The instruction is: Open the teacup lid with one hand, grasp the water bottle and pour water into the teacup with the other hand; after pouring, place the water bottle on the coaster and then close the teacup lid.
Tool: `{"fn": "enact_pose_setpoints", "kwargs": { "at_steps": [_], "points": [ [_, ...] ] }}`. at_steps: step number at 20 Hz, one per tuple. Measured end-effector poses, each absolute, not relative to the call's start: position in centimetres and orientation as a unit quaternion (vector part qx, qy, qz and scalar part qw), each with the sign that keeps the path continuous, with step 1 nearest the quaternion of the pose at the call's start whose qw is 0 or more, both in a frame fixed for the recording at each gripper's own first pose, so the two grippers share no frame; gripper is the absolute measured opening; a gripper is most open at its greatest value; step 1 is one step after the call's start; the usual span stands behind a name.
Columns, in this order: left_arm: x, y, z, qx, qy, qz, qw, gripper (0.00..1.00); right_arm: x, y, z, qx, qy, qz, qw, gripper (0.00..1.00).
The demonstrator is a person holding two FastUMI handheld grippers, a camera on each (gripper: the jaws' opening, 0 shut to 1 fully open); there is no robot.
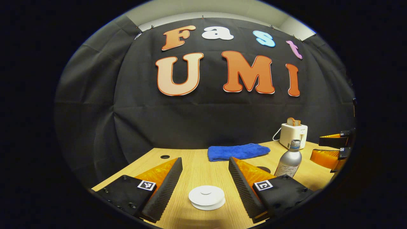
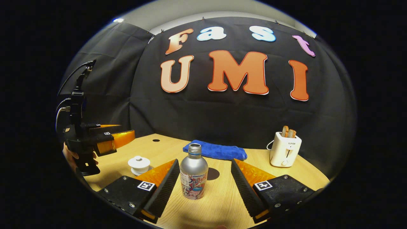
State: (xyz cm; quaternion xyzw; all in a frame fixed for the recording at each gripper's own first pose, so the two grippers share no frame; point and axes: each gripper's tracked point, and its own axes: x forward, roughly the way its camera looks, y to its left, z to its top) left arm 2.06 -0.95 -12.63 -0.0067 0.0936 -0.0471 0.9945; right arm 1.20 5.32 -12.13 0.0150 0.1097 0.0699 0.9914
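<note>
Your left gripper (image 1: 205, 173) is spread wide above the lidded teacup (image 1: 206, 197), which sits between its fingers, untouched. Your right gripper (image 2: 203, 175) is also wide, with the bottle (image 2: 193, 174) upright between its fingers, nearer the left one. Behind the bottle lie the dark coaster (image 2: 213, 173) and a blue towel (image 2: 216, 150); a toaster (image 2: 285, 149) stands right. Bare table (image 2: 222, 197) surrounds both.

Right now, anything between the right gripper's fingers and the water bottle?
Nothing: in the right gripper view the water bottle stands between the open right gripper fingers, with bare table around it.
</note>
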Motion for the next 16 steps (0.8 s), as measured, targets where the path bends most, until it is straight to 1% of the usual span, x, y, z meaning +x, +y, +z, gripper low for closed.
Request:
{"fn": "enact_pose_setpoints", "kwargs": {
  "at_steps": [1,2,8,9,10,12,13,14,15,16],
  "points": [
    [2.2,-0.9,-13.5,-0.005,0.103,-0.047,0.994,0.99,1.4,5.4,-12.8,0.015,0.116,0.071,0.991,0.98],
    [2.6,-0.9,-14.4,-0.004,0.112,-0.048,0.993,0.96,1.6,5.7,-13.4,0.017,0.124,0.074,0.989,0.98],
    [3.1,-1.1,-19.4,0.003,0.175,-0.061,0.983,0.97,2.7,6.5,-16.3,0.022,0.164,0.083,0.983,0.98],
    [3.2,-1.1,-20.0,0.003,0.183,-0.061,0.981,0.93,2.9,6.6,-16.7,0.023,0.168,0.083,0.982,0.98],
    [3.3,-1.3,-20.6,0.004,0.190,-0.063,0.980,0.92,3.2,6.7,-17.1,0.024,0.173,0.085,0.981,0.98],
    [3.6,-1.4,-21.6,0.009,0.203,-0.066,0.977,0.92,3.5,6.9,-17.7,0.027,0.181,0.089,0.979,0.98],
    [3.8,-1.5,-22.2,0.010,0.208,-0.068,0.976,0.80,3.6,7.0,-18.2,0.029,0.186,0.092,0.978,0.98],
    [3.9,-1.4,-22.9,0.012,0.218,-0.069,0.974,0.77,3.8,7.3,-18.4,0.030,0.190,0.095,0.977,0.98],
    [3.9,-1.3,-23.4,0.015,0.225,-0.068,0.972,0.81,3.8,7.3,-18.7,0.030,0.194,0.097,0.976,0.98],
    [4.0,-1.3,-23.8,0.014,0.230,-0.069,0.971,0.77,3.9,7.3,-18.9,0.031,0.197,0.098,0.975,0.98]
  ]
}}
